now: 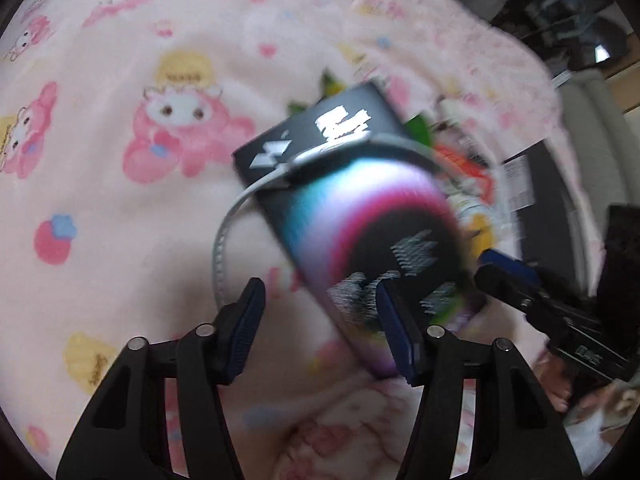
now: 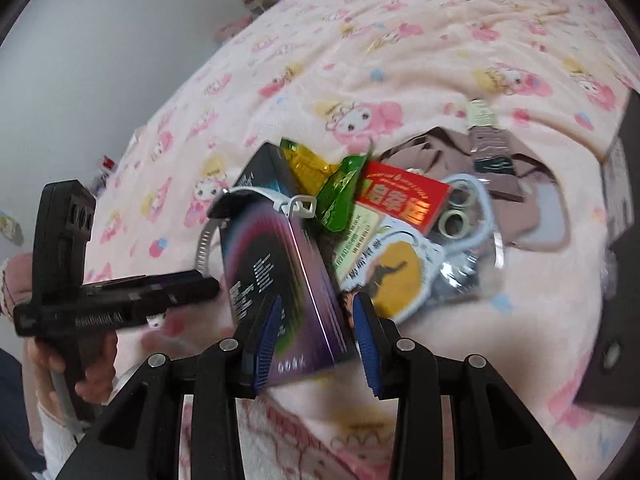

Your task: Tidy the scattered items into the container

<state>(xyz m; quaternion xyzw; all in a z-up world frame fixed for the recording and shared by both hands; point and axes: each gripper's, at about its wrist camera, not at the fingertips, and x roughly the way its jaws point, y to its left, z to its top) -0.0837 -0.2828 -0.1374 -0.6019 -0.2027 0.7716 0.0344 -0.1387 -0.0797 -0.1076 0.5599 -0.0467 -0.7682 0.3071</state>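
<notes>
Glossy rectangular box [image 2: 280, 280] clamped in right gripper [image 2: 316, 336]; left gripper [image 1: 320, 320] partly open, empty.

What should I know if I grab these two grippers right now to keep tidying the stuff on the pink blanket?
Right gripper: shut on the dark cardboard box with the rainbow ring, holding it tilted above the pink cartoon blanket. A grey-white watch strap hangs over the box's top edge.
Left gripper: open, holding nothing, next to the box's lower end.
Pile beyond the box: green foil packet, flat red box, brown cloth item.
Done: nothing visibly put away; no clear container in view.
Left: find the container, then put in the box, strap and pile.
</notes>
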